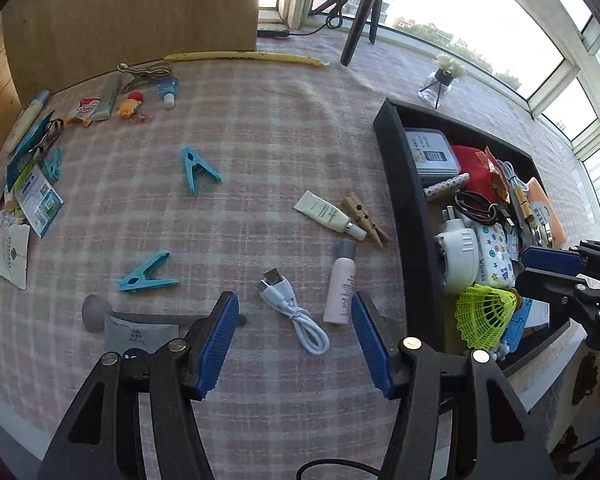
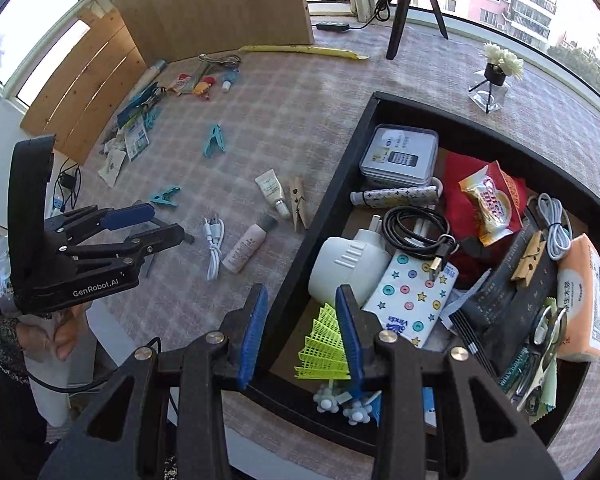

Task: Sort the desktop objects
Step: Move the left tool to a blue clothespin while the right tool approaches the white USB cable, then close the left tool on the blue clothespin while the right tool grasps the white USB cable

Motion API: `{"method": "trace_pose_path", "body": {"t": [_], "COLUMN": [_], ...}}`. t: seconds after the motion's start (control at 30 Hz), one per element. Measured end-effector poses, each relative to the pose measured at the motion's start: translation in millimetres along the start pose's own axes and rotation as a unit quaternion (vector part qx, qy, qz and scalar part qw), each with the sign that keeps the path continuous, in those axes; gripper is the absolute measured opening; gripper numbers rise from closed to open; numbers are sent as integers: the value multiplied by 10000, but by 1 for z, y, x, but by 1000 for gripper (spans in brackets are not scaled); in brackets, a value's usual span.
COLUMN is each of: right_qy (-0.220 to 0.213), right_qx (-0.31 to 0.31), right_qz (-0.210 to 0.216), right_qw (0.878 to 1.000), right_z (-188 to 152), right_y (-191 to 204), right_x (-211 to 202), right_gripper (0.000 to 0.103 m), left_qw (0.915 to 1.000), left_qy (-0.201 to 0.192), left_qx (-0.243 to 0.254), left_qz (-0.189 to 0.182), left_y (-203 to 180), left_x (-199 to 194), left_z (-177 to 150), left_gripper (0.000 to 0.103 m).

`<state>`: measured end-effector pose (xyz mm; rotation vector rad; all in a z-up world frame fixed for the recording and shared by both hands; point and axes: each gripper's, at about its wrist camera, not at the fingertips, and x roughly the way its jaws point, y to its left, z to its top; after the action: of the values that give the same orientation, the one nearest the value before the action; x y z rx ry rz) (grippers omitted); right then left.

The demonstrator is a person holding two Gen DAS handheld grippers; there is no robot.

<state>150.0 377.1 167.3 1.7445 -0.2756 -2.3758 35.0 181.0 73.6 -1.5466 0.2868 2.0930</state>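
Note:
My left gripper (image 1: 294, 344) is open and empty above the checked cloth, just short of a coiled white USB cable (image 1: 294, 312) and a pink bottle (image 1: 341, 286). A cream tube (image 1: 328, 215), a wooden peg (image 1: 364, 219) and two blue pegs (image 1: 198, 170) (image 1: 148, 274) lie further out. My right gripper (image 2: 302, 332) is open and empty over the near left rim of the black tray (image 2: 324, 200), above a yellow-green shuttlecock (image 2: 324, 344). The left gripper also shows in the right wrist view (image 2: 148, 224).
The tray holds several things: a white plug device (image 2: 348, 266), tissue packs (image 2: 414, 300), a tin (image 2: 400, 156), cables, a snack bag (image 2: 490, 204). A heap of small items (image 1: 40, 172) lies at far left. A wooden board (image 1: 132, 12), a tripod (image 1: 360, 20) and a vase (image 1: 440, 80) stand behind.

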Motion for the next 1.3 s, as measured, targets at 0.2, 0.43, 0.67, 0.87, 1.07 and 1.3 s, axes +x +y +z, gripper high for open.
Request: {"method": "trace_pose_path", "body": {"t": [0.2,0.43,0.67,0.87,1.07,1.3], "right_qy": [375,761,915,1016,1094,1029], "right_qx": [-437,-637,-501,-380,-343,-472], "right_qz": [165,33,-95,-172,-330,-603], "right_qw": [9982,9951,9945,9939,9929,9917], "right_z": [17,30,38,39,38,38], "right_y": [54,91,97,97,96,103], "right_x": [46,97,122,134,142,144], "right_gripper": [35,35,35,35,35,30], "left_qw": [9981,9897,9820,9773,9786,9854], "left_qy": [256,601,839,998,946,801], "left_qx": [471,1258,1677,1861,1823,1495], "left_qz": [297,314,225,179,83,173], "left_y": [66,94,95,95,97,109], "left_x": [9,26,48,62,67,70], "left_z": [3,4,11,16,21,26], "left_gripper": [55,55,54,44,44,36]}}
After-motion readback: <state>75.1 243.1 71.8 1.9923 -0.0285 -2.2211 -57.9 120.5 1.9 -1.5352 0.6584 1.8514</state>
